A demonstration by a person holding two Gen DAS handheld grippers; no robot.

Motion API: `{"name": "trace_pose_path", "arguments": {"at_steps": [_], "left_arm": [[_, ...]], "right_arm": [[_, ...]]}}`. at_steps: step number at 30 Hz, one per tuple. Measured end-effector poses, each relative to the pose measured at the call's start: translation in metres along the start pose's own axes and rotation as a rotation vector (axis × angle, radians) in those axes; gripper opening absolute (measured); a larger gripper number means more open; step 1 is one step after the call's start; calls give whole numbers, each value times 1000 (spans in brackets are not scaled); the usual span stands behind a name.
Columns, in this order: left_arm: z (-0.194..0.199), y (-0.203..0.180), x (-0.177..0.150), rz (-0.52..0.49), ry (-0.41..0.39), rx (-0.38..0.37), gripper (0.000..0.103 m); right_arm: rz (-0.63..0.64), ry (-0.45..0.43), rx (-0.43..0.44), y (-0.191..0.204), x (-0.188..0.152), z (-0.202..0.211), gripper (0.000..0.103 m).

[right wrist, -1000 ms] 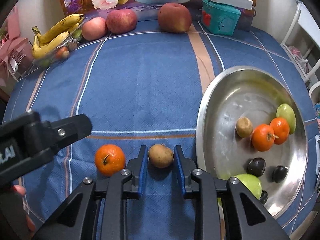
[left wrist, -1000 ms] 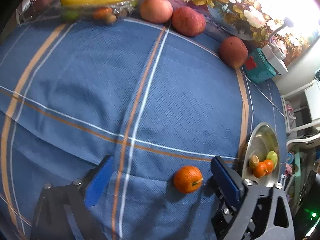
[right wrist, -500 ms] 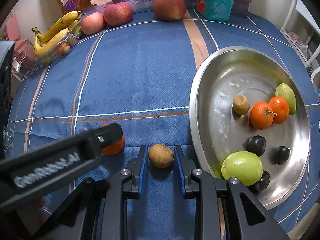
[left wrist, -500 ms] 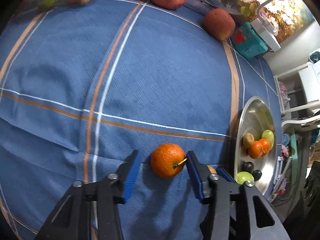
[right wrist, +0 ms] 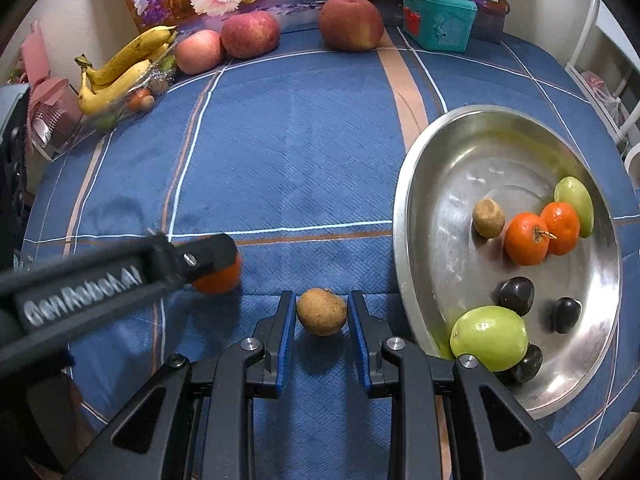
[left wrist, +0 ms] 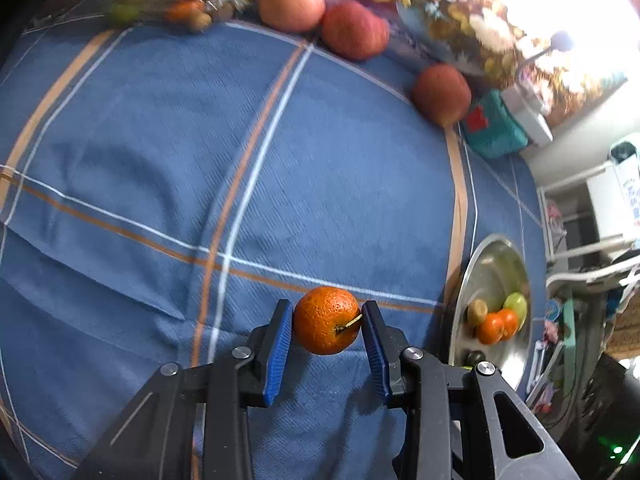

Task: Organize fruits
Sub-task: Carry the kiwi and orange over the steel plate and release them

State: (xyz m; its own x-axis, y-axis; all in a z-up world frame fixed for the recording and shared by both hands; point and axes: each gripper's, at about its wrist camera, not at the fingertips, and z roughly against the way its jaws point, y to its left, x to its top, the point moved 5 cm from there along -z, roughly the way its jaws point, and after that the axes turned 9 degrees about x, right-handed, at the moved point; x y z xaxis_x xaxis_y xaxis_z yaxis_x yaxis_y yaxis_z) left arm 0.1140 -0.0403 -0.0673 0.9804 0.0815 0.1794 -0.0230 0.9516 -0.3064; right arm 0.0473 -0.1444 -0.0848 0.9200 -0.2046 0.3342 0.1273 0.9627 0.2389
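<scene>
My left gripper is shut on an orange mandarin with a short stem, just above the blue checked cloth. In the right wrist view the left gripper's finger covers most of that mandarin. My right gripper has its blue pads on either side of a small brown fruit lying on the cloth, with small gaps on both sides. The steel tray lies to the right with several fruits in it. It also shows in the left wrist view.
Three apples and a bunch of bananas on a clear tray line the far edge. A teal box and a flower picture stand at the back. A pink box is at far left.
My left gripper moved onto the mandarin and closed its pads on it. My right gripper stayed around the brown fruit and shifted slightly relative to the tray.
</scene>
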Motion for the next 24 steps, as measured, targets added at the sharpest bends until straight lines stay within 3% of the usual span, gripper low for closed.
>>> {"name": "trace_pose_path", "arguments": {"at_steps": [15, 24], "left_arm": [[22, -3, 9, 18, -60, -37, 38], [25, -35, 1, -67, -57, -78, 38]], "right_arm": [[-12, -71, 48, 1, 6, 29, 27], [-159, -167, 76, -46, 21, 63, 27]]}}
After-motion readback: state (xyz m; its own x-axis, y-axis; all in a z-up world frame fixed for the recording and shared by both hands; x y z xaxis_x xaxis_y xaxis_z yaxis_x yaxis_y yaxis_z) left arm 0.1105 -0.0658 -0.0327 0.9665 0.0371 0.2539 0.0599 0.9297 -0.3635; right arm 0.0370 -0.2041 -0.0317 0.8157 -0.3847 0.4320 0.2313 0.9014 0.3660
